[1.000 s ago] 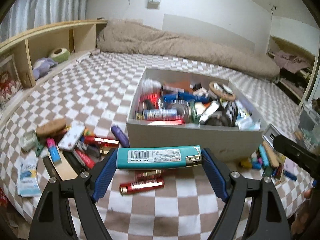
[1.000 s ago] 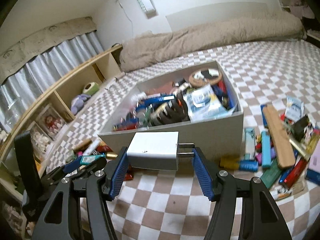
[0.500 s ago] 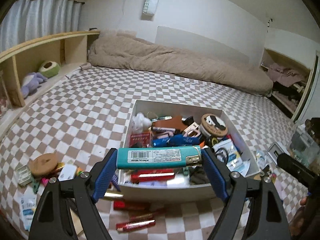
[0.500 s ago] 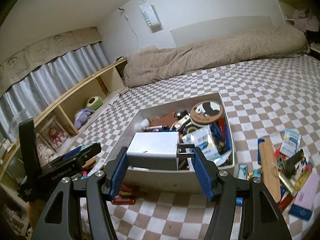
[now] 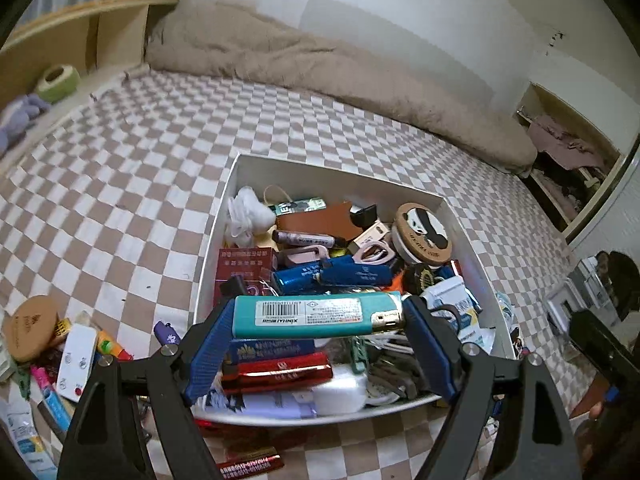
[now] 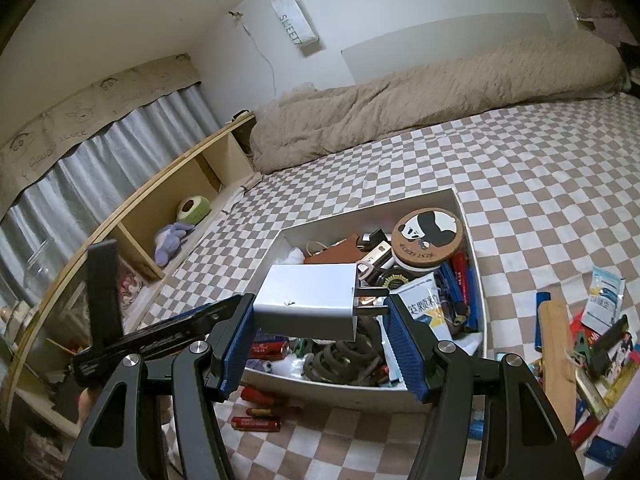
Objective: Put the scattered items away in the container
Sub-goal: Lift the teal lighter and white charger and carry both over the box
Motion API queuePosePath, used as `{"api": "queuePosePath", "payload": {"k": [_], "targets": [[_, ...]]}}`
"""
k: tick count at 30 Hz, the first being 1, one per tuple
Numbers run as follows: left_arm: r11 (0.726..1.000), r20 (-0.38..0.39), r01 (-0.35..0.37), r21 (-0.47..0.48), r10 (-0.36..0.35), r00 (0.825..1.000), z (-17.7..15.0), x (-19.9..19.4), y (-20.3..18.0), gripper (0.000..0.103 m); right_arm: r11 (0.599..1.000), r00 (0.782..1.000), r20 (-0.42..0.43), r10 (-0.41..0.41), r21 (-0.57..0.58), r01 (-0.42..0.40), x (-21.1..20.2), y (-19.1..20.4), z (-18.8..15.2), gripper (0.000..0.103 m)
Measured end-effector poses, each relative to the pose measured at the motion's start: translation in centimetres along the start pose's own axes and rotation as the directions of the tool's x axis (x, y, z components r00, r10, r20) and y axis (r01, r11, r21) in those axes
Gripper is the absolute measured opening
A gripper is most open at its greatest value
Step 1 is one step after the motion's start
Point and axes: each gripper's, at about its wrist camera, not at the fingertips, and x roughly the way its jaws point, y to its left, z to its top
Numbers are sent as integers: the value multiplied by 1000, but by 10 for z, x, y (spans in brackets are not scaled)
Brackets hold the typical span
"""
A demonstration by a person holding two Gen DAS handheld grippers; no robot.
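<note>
A checkered bed (image 5: 132, 168) carries a white container (image 5: 460, 224), already heaped with small items, while more clutter lies scattered on the bedspread at both of its sides. Above its near half, the left gripper (image 5: 318, 320) has its fingers closed on a teal lighter (image 5: 316, 316), clamped end to end so the long axis runs crosswise between the pads, directly over the pile. The right gripper (image 6: 320, 312) hangs over the container's near-left corner, fingers pinched at their narrowest on a white charger plug (image 6: 308, 300), prongs pointing at the right pad. Both loads appear to sit above the opening; the lighter looks more central, so a straight release should land it inside.
</note>
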Motion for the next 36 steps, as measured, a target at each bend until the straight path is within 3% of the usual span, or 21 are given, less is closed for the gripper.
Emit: {"api": "queuePosePath", "payload": {"k": [7, 21, 30, 36], "targets": [[999, -38, -26, -33, 24, 999, 8, 15, 18, 83, 1000, 1000, -7, 4, -18, -4, 8, 6, 8, 64], [994, -42, -66, -86, 63, 997, 42, 39, 14, 83, 1000, 1000, -29, 8, -10, -8, 19, 4, 11, 64], [989, -77, -128, 67, 134, 988, 60, 68, -7, 83, 1000, 999, -38, 6, -8, -7, 23, -4, 13, 64], [990, -127, -108, 90, 119, 985, 68, 96, -12, 84, 1000, 999, -40, 9, 8, -8, 27, -13, 15, 64]]}}
